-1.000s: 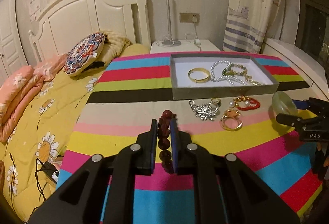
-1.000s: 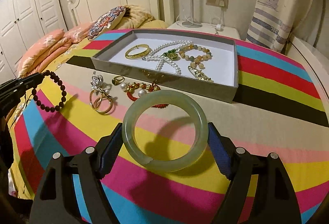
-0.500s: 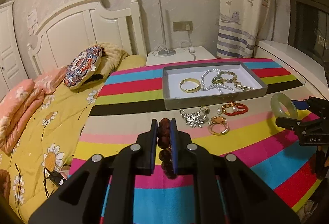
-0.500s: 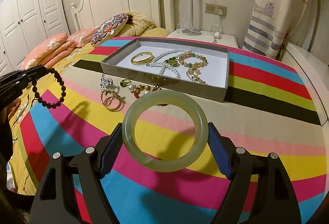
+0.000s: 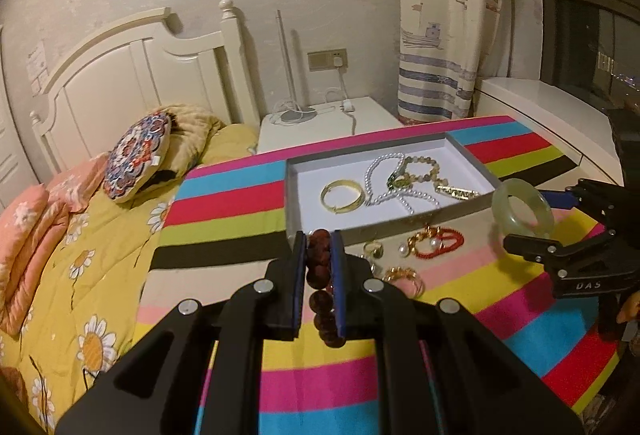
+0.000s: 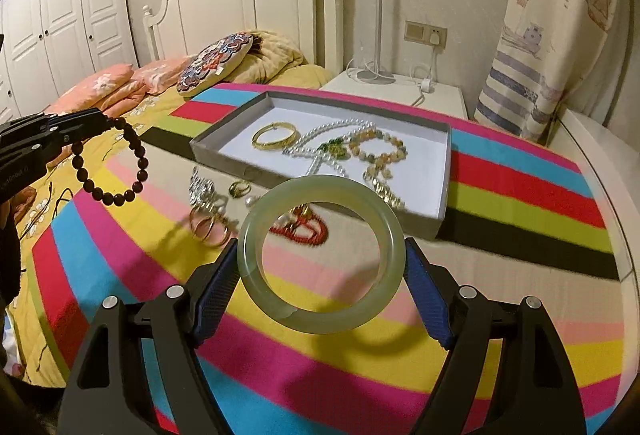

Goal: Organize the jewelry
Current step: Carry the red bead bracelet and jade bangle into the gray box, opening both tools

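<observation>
Grey tray (image 6: pixel 438 203) holding gold bangle (image 6: pixel 275 135) and pearls (image 6: pixel 320 139); before it, left gripper (image 5: pixel 320 247) clamps bead bracelet (image 6: pixel 116 171), right gripper (image 6: pixel 322 267) grips jade bangle (image 6: pixel 256 267).

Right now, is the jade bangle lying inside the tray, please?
No, the bangle is held in the right gripper, short of the tray.
</observation>
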### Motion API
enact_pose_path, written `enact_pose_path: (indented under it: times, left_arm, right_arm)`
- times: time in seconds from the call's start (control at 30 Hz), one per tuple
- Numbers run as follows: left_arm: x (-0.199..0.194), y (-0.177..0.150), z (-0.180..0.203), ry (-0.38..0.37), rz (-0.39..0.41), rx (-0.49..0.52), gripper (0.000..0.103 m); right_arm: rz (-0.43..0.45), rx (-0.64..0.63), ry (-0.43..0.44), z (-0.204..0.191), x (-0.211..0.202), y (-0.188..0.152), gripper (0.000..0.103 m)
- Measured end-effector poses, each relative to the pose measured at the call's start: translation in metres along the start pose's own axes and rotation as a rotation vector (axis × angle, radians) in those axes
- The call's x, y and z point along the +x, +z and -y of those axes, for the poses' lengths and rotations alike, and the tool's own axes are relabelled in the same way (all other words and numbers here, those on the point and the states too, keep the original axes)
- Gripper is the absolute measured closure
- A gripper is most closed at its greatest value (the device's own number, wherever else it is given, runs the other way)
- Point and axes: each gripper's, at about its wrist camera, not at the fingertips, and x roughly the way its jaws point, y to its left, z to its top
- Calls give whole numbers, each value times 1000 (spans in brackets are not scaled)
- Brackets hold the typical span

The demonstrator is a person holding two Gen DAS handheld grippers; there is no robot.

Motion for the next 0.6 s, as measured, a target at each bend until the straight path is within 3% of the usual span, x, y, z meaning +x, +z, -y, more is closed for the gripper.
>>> enact_pose_path:
  times: [0.23,0.6]
  left_arm:
    - [39,30,1,-56,-18,1,92]
    - [119,83,0,-106,-47,-12,91]
  right_arm:
    - [-2,16,-3,14,22,24,26]
    - [-76,51,23,37,86,57,26]
